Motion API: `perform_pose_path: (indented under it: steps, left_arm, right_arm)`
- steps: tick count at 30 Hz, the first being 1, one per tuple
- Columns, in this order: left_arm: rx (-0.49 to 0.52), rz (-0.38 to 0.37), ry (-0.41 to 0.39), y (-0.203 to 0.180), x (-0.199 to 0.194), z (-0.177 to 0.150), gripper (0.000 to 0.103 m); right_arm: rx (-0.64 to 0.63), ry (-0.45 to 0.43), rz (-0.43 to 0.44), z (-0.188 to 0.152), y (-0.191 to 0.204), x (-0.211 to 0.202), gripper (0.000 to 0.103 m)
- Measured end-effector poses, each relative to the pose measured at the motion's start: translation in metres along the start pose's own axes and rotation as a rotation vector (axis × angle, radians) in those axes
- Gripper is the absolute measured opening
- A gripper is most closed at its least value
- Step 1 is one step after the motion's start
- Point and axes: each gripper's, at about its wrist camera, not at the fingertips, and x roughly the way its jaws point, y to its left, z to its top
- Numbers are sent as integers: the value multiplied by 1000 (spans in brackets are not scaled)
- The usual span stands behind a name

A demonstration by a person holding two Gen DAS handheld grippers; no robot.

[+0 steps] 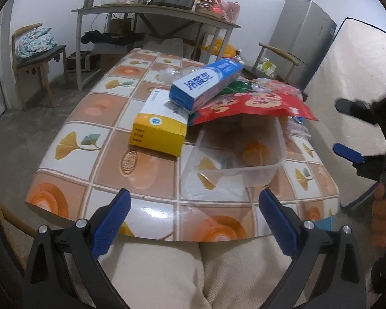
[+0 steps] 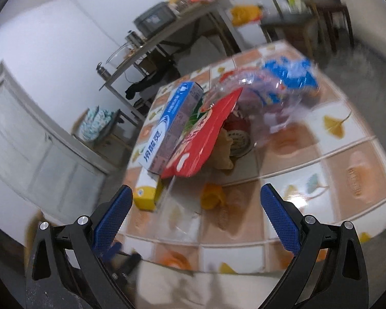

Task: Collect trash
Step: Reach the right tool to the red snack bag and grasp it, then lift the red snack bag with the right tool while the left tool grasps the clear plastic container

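Observation:
A pile of trash lies on the tiled-pattern table: a yellow and white box, a blue and white carton leaning across it, a red snack bag and a clear plastic tub in front. My left gripper hangs open at the table's near edge, short of the tub. In the blurred right wrist view, the carton, the red bag, a crumpled clear and blue wrapper and the yellow box show. My right gripper is open over the near edge, holding nothing.
A grey side table with pots and bags stands at the back. Wooden chairs stand left and right, a grey fridge and an upright mattress at right. The person's light-coloured trousers lie below the grippers.

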Motion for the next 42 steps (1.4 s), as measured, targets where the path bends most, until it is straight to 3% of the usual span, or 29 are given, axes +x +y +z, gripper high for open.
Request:
perform_pose_path:
  steps: [8, 12, 15, 17, 19, 23, 34, 42]
  left_arm:
    - [46, 4, -23, 1, 4, -3, 97]
    - [79, -24, -27, -4, 5, -5, 97]
    - [100, -46, -30, -8, 4, -7, 97]
    - [108, -58, -33, -9, 4, -8, 97]
    - [113, -67, -35, -10, 3, -8, 97]
    - [115, -78, -32, -11, 4, -10, 97]
    - [113, -88, -34, -15, 1, -13, 97]
    - [202, -87, -71, -33, -4, -13, 84]
  right_arm:
    - [161, 122, 131, 23, -12, 36, 70]
    - [182, 131, 149, 31, -9, 44, 51]
    - [217, 148, 175, 34, -10, 46, 32]
    - [238, 158, 199, 34, -16, 51, 13]
    - [243, 156, 233, 33, -15, 49, 7]
    - [254, 148, 294, 31, -16, 42, 1]
    - [339, 162, 524, 23, -28, 2, 1]
    - [356, 148, 626, 11, -59, -53, 0]
